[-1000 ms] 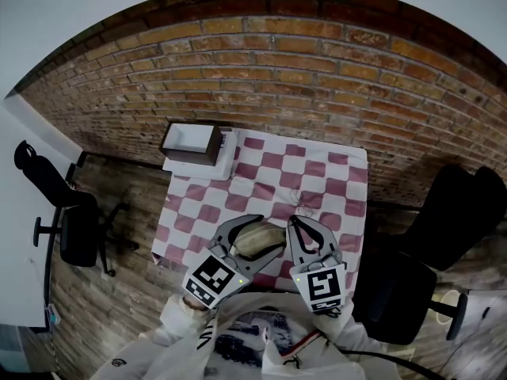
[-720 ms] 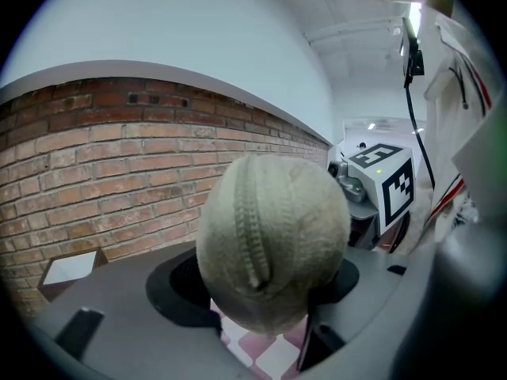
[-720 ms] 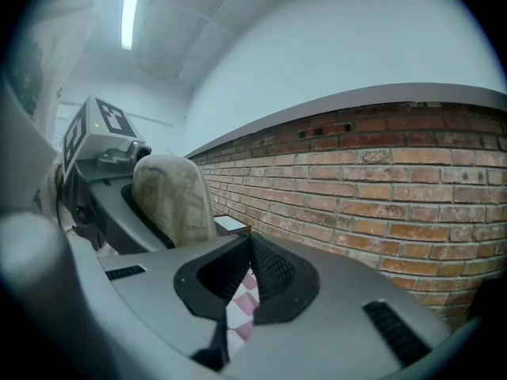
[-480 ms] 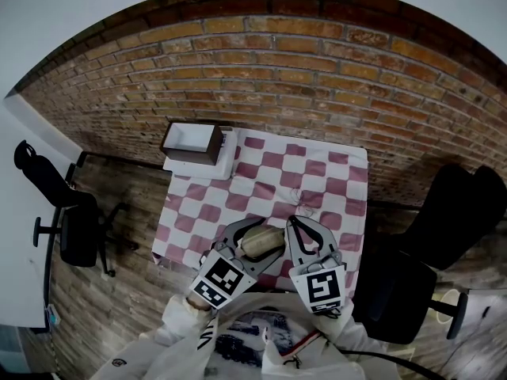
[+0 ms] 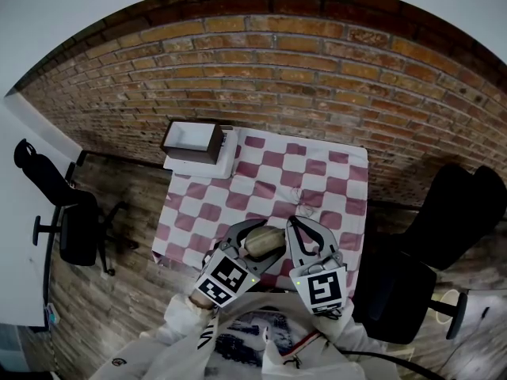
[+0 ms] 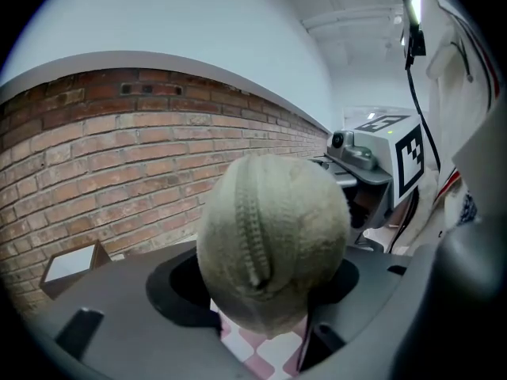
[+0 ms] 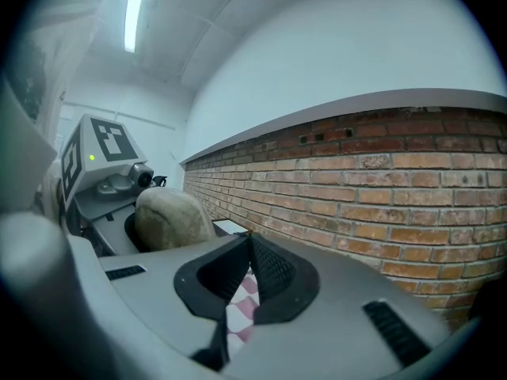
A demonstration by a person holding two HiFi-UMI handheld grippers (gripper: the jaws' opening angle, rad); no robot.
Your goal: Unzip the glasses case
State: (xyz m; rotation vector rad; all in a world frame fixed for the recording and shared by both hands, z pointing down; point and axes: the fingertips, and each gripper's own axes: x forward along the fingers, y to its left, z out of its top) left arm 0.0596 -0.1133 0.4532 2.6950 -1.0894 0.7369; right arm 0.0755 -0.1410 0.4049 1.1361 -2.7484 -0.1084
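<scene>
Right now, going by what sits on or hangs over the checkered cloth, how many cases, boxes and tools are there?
glasses case: 1
open box: 1
tools: 2 (left tool closed on the case, right tool shut and empty)
Total: 4

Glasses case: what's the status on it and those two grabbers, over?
Left hand-held gripper clamped on glasses case. Right hand-held gripper shut, empty, alongside. Zip closed where visible. Nothing blocking.
</scene>
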